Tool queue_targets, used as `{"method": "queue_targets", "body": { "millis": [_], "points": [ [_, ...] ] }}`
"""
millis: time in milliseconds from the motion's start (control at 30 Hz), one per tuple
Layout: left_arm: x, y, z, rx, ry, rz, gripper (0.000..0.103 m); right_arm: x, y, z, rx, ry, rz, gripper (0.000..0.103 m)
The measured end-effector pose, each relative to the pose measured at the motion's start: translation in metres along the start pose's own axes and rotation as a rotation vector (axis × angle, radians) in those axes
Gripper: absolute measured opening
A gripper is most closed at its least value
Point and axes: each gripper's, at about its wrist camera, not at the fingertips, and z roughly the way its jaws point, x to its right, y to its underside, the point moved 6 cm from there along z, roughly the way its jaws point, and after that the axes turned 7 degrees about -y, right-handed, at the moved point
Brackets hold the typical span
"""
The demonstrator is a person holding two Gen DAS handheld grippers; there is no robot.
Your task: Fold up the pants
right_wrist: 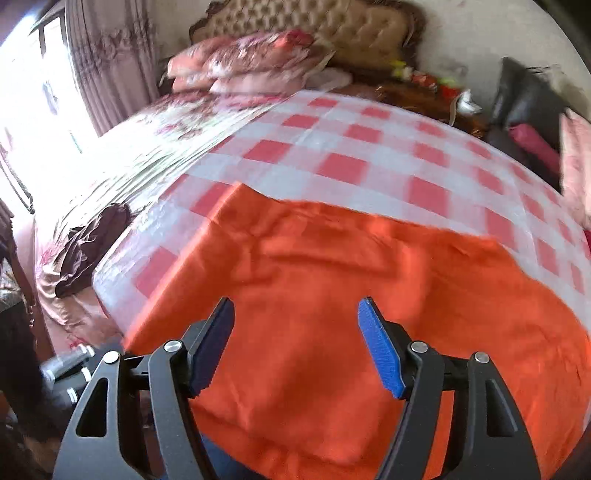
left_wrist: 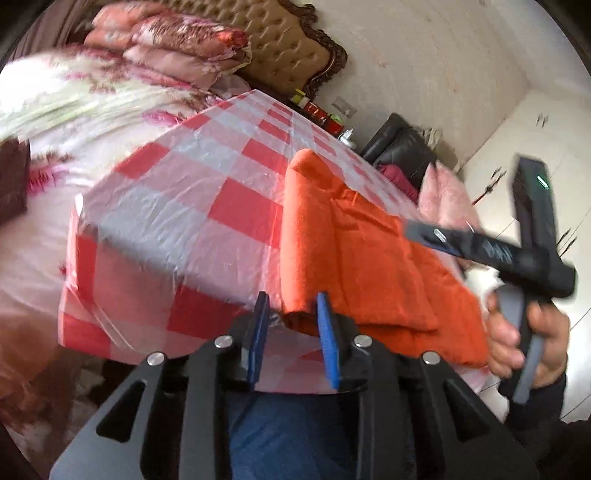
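The orange pants (left_wrist: 369, 266) lie folded on the red-and-white checked tablecloth (left_wrist: 192, 192), with a rolled fold along their left side. My left gripper (left_wrist: 293, 299) is open, its blue fingers either side of the near end of that fold, not closed on it. The right gripper tool (left_wrist: 517, 258) shows in the left wrist view, held in a hand over the right edge of the pants. In the right wrist view the pants (right_wrist: 332, 277) fill the lower frame. My right gripper (right_wrist: 295, 314) is open wide just above them, holding nothing.
A bed with floral bedding (left_wrist: 92, 96) and pillows (right_wrist: 251, 62) lies behind the checked cloth (right_wrist: 351, 155). A dark garment (right_wrist: 92, 240) lies on the bed at left. A black chair (left_wrist: 402, 147) with pink fabric (left_wrist: 447, 203) stands at right. A tufted headboard (right_wrist: 314, 22) is at the back.
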Motion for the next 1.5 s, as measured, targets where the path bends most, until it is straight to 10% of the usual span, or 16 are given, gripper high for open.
{"method": "queue_targets", "body": {
  "millis": [267,667,733,800,1033,1300,1500],
  "points": [
    [-0.001,0.003,0.003,-0.001,0.062,-0.086,0.036,-0.050,-0.062,0.070,-0.154,-0.067,0.000,0.064],
    [0.011,0.003,0.005,-0.007,0.020,-0.051,0.043,-0.055,-0.076,0.118,-0.190,0.101,-0.026,0.049],
    [0.009,0.003,0.005,-0.009,0.006,-0.053,0.038,-0.052,-0.076,0.116,-0.167,0.129,-0.031,0.039],
    [0.008,0.003,0.005,-0.013,-0.007,-0.050,0.007,-0.047,-0.079,0.117,-0.151,0.128,-0.015,0.030],
    [0.028,-0.009,-0.007,0.024,-0.033,0.012,0.006,-0.037,-0.089,0.096,-0.099,-0.008,0.053,0.011],
    [0.174,-0.040,-0.050,0.207,-0.090,0.455,0.005,0.056,-0.111,-0.038,0.087,-0.326,0.290,0.010],
    [0.341,0.015,-0.027,0.297,-0.008,0.845,0.005,0.205,-0.058,-0.148,0.227,-0.387,0.475,0.010]
  ]
}}
